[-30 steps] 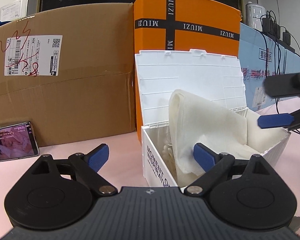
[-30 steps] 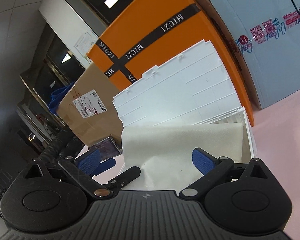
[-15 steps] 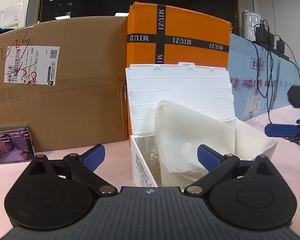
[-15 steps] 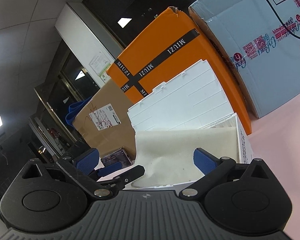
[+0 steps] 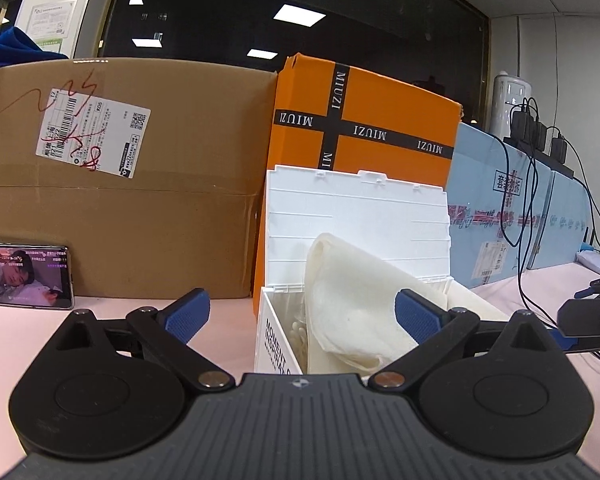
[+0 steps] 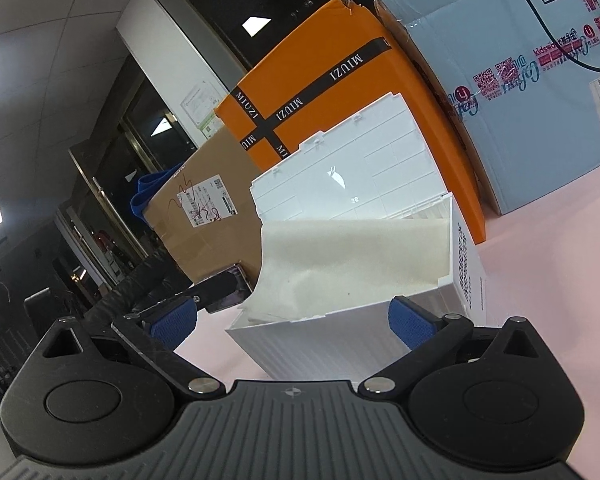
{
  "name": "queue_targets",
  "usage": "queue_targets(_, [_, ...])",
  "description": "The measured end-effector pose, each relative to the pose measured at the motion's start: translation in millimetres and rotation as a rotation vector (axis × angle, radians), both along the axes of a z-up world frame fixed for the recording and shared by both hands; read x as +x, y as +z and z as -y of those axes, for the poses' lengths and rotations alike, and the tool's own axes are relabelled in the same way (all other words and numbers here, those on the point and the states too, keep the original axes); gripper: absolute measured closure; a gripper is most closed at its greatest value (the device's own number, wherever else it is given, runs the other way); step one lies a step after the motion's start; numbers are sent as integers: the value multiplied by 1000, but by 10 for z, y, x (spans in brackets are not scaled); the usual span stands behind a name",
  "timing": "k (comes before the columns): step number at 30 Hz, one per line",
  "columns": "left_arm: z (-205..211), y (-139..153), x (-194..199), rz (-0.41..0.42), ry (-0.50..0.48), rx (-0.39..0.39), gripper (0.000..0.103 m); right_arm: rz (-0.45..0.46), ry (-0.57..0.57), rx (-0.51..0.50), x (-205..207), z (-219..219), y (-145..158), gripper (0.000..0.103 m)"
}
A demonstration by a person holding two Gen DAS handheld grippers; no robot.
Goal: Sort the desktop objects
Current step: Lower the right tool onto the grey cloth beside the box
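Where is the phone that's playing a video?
The phone is at the far left of the left wrist view, propped against the brown cardboard box, left of the white box.

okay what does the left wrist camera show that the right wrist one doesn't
Only the left wrist view shows the phone's lit screen, the cotton swabs in the white box, and the chargers and cables. Only the right wrist view shows the box's ribbed outer wall. Both show the cream cloth in the open white box, the orange box, and open claws.
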State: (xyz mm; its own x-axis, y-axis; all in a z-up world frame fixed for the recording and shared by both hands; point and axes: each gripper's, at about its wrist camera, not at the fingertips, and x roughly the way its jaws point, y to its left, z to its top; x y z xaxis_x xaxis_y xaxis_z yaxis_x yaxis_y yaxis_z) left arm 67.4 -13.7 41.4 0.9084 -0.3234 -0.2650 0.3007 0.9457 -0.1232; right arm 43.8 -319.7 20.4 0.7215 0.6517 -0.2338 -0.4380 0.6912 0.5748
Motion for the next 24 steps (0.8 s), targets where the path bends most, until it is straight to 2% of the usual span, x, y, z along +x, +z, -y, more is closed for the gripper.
queue_targets(10, [-318,-94,-410,-58,33,-13,3,-66,38,-13,-34,-26,-142,0])
queue_targets(20, [-615,-301,-561,-221,32,-136,4,-211,118,6,59,-91,-322,0])
queue_targets(24, [-676,-399,-564,-286,27,-176,10,-285,132,42,98,-62,-406,0])
